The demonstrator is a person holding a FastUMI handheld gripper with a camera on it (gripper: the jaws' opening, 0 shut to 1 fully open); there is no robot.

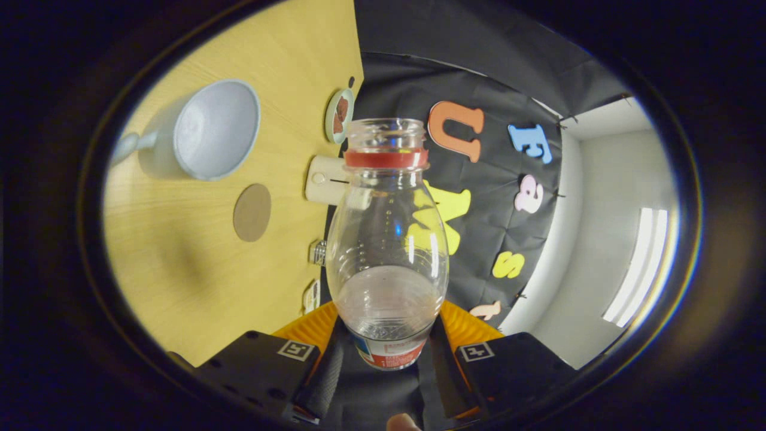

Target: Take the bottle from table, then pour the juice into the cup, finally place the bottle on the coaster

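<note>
A clear plastic bottle (388,251) with a red neck ring and no cap stands out ahead of my gripper (388,344), which is shut on its labelled lower part, one finger on each side. The whole view is rolled, so the wooden table (179,281) stands on edge beside the bottle. On the table a pale blue cup (215,129) with a handle shows its open mouth, well off to the side of the bottle's mouth. A round brown coaster (252,212) lies on the wood between the cup and my fingers. The bottle looks empty.
A small round dish (339,115) with something brown in it sits near the table's far edge. A white box-like device (323,179) and two small clips (317,252) line that edge behind the bottle. Beyond are the black cloth wall and a white room wall.
</note>
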